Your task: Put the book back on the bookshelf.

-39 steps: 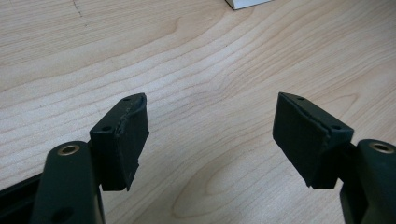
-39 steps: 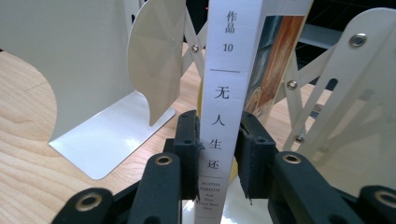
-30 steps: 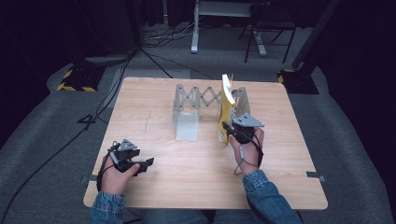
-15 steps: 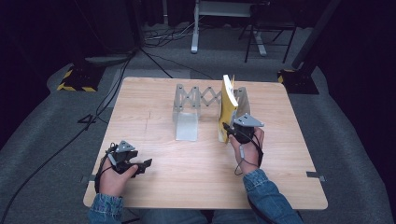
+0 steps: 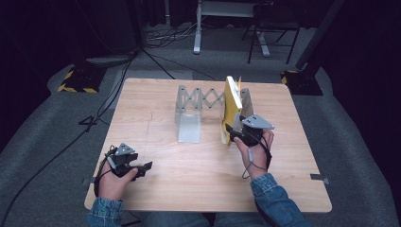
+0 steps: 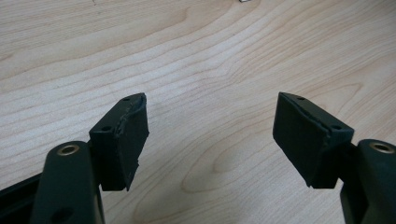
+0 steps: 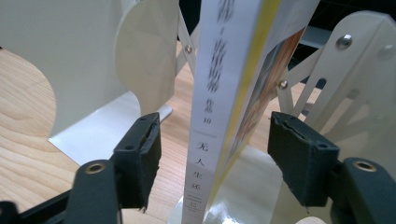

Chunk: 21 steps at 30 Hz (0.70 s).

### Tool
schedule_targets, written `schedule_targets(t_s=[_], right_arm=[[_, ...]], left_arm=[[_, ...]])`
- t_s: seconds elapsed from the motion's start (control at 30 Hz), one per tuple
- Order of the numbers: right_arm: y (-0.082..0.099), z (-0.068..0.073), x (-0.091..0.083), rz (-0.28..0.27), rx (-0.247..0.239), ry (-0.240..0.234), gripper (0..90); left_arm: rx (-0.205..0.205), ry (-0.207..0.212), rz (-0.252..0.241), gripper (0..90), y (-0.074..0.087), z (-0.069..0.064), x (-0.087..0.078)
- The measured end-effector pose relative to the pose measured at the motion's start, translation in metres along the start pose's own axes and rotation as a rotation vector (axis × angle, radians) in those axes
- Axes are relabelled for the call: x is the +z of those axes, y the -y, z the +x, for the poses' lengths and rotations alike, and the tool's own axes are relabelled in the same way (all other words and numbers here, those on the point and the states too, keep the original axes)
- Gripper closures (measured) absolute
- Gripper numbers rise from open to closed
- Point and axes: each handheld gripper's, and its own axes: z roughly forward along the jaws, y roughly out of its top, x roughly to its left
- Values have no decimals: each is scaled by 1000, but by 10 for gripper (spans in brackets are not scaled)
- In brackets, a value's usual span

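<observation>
Yellow-covered book (image 7: 219, 116) stands upright mid-frame in the expanding metal book rack (image 5: 189, 106), supported there; right gripper (image 7: 215, 154) jaws just opened, clear of it. Left gripper (image 6: 210, 135) spread, idle, lower left.

One book (image 5: 230, 109) is standing in one folding metal rack (image 5: 196, 101) at the far side of one wooden counter (image 5: 156, 118). Two claws are showing: the left claw (image 5: 142, 169) near left, the right claw (image 5: 232, 131) at the book.
</observation>
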Motion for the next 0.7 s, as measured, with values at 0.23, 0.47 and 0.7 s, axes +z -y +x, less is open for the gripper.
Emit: schedule_targets(t_s=[0.23, 0.47, 0.7], right_arm=[[-5, -14, -23, -22, 7, -44, 310], [-4, -31, -54, -30, 1, -72, 254], [1, -47, -75, 2, -2, -58, 227]], left_arm=[[31, -30, -14, 270, 0, -1, -4], [27, -26, 4, 262, 2, -1, -2], [18, -28, 25, 232, 5, 3, 0]])
